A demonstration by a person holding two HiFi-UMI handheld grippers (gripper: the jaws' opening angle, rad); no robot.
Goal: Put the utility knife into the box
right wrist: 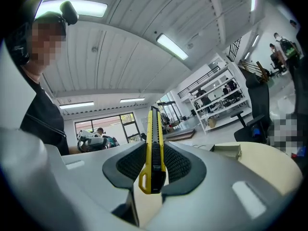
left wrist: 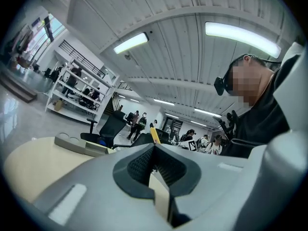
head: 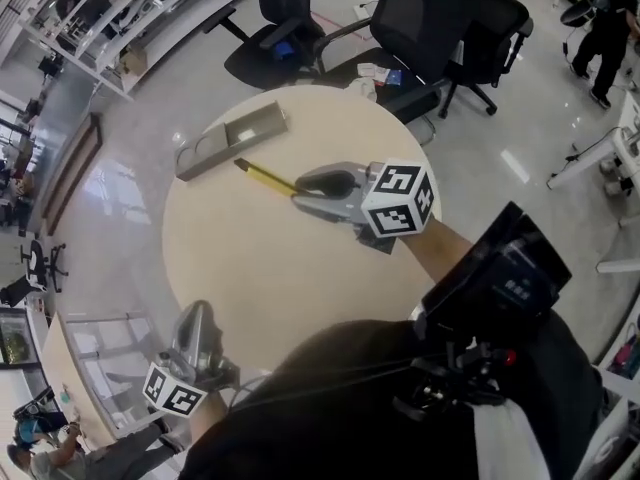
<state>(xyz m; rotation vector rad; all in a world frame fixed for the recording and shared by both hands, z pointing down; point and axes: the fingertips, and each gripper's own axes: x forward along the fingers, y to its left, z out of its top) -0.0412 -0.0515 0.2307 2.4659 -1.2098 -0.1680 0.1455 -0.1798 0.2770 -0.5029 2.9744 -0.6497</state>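
We clamp the yellow utility knife [head: 266, 177] by its rear end in the right gripper [head: 305, 190], with its tip aimed far-left at the grey box [head: 232, 140], probably so it can go in lengthwise; it is not yet inside. The left gripper [head: 196, 318] hangs at the near left rim, jaws together and empty. The round beige table [head: 250, 268] stands on a glossy office floor, with swivel chairs [head: 290, 18] and shelving [head: 130, 8] beyond.

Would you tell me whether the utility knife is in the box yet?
Out: the right gripper's jaws clamp the utility knife above the table, outside the box.
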